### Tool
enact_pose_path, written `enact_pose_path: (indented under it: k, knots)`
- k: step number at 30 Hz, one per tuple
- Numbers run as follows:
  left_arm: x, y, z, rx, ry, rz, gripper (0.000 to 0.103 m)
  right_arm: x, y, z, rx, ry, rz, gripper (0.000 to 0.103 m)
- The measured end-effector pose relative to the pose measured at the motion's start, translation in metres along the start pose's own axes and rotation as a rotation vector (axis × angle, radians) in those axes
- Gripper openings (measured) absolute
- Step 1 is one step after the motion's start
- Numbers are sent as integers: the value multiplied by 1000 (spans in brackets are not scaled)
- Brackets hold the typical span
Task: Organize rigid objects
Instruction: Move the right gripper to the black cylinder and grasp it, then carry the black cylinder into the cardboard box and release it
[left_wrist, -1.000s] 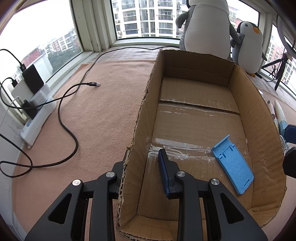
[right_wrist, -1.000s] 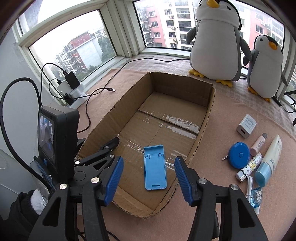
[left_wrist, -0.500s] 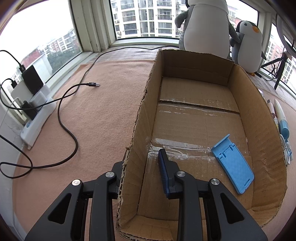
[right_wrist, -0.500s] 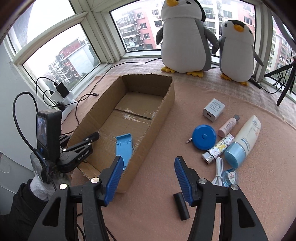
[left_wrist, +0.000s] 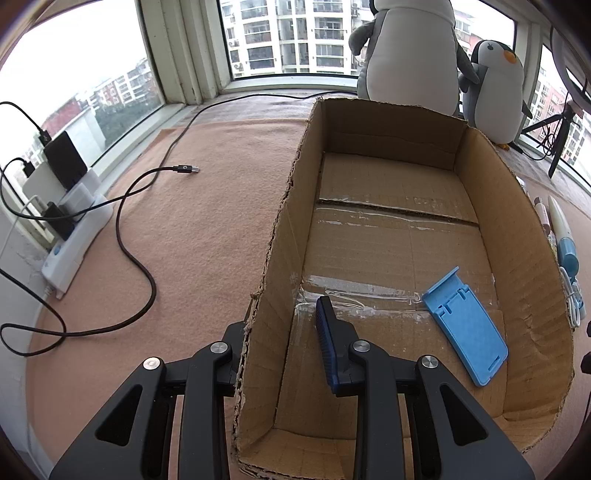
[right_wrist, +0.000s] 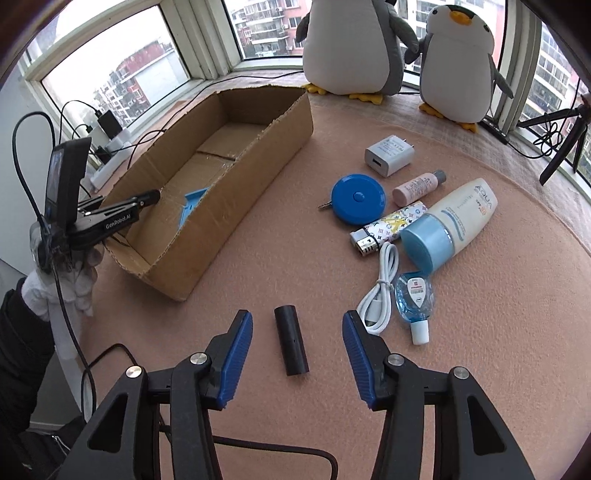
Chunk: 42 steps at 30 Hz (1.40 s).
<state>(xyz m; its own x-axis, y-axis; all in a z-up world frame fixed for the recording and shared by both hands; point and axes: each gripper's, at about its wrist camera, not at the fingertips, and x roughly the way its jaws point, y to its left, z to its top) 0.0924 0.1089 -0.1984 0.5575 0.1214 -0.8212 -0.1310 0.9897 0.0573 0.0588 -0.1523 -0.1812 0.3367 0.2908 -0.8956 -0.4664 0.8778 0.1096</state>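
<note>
The right claw hangs over the mat with its jaws apart and closing in, and between them, untouched, lies a short black tube, lengthwise to the view. That looks light and stiff, smooth enough to roll, so I'd say pinch it across the middle, pads on its two long sides, and squeeze square so it can't squirt out.

Over to the left claw: clamped on the near-left wall of the cardboard box, one finger outside, one inside, steadying it. The wall is thin and may flex.

Inside the box, one blue phone stand lies flat near the right wall.

Outward on the mat, to the right of the box, the count:
- one white coiled cable, the floppy one
- one small blue-liquid bottle
- one big cream bottle with a blue cap, probably the heaviest, and round
- one patterned lighter
- one round blue tape measure
- one small pink bottle
- one white charger block

Two plush penguins stand by the window.
</note>
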Motion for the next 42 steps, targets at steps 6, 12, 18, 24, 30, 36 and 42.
enact_pose_path:
  k: [6,12,18,24,30,36,42]
  knots:
    - [0,0,0,0,0,0,27,22,7,-4,-41,58,-5,35]
    - [0,0,0,1,0,0,27,33,11,-5,-63,92,-23,29]
    - [0,1,0,-1,-1,0,27,41,16,-7,-90,119,-51,17]
    - [0,1,0,0,-1,0,27,40,18,-8,-105,110,-73,15]
    - [-1,1,0,3,-2,-1,27,29,14,-3,-45,75,-47,15]
    - [-1,1,1,3,-4,0,27,-3,20,29,-22,-32,-24,15]
    - [-1,1,0,3,-6,1,27,-17,34,72,-19,-120,1,15]
